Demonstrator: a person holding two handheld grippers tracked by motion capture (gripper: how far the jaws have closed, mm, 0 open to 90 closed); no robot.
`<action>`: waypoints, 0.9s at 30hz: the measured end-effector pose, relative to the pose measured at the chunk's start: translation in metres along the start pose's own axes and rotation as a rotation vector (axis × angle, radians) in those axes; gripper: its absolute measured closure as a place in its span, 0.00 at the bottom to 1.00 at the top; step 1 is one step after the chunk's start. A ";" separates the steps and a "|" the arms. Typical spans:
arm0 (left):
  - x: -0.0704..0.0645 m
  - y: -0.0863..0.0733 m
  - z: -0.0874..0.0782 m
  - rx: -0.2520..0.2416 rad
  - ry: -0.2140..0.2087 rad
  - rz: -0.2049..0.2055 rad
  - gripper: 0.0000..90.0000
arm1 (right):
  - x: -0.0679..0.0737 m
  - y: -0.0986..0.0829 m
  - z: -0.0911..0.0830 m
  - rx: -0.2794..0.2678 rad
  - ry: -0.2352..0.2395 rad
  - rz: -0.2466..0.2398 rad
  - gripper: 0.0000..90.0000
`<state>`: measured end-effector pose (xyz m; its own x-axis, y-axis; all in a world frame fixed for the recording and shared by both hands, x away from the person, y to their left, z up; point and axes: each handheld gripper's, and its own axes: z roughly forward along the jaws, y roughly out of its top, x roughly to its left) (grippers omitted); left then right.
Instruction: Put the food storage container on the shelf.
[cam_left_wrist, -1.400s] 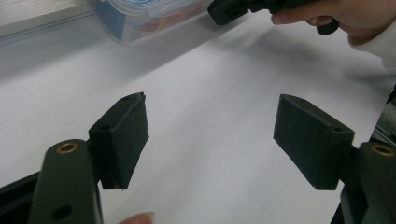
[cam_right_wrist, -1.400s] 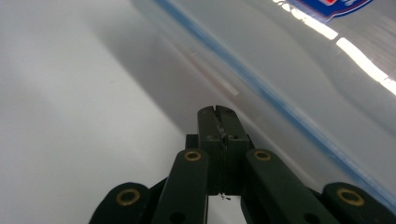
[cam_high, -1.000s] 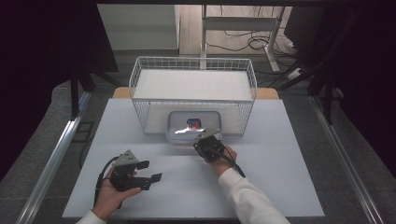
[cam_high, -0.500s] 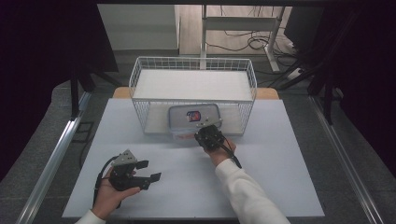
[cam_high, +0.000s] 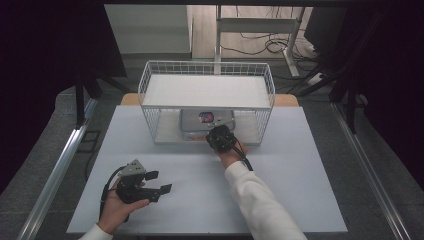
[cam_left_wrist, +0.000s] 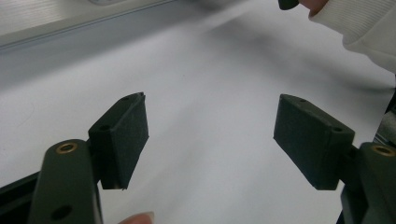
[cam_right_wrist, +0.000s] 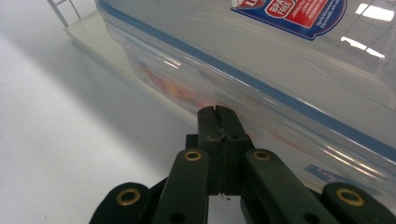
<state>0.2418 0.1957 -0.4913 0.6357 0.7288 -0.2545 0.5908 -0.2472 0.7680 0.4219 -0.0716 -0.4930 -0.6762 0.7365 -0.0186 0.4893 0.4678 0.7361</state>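
Our right gripper (cam_right_wrist: 218, 110) has its jaws pressed together on nothing, tips against the front wall of the clear plastic container (cam_right_wrist: 299, 88). That box sits under the wire shelf (cam_high: 207, 92) near the table's (cam_high: 300, 165) far edge. Our left gripper (cam_left_wrist: 210, 135) rests gaping wide near the front-left corner.

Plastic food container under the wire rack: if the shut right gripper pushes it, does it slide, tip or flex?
The plastic food container is low and wide, so it likely slides rather than tips. Its clear walls look thin and may flex slightly against the right gripper. Coloured contents show through, so it probably isn't empty; weight unclear.
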 end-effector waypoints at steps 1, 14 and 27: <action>0.000 0.000 0.000 0.000 0.001 -0.002 0.29 | 0.000 0.000 0.001 -0.002 -0.001 0.003 0.99; -0.001 0.002 0.002 0.004 0.006 0.006 0.28 | 0.000 0.001 0.002 -0.023 0.008 0.014 0.99; -0.002 -0.001 -0.002 -0.011 0.023 -0.002 0.28 | 0.011 -0.037 -0.089 -0.022 0.113 -0.103 0.99</action>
<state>0.2392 0.1960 -0.4899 0.6233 0.7434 -0.2424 0.5863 -0.2391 0.7740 0.3470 -0.1242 -0.4606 -0.7808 0.6245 -0.0196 0.4024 0.5265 0.7489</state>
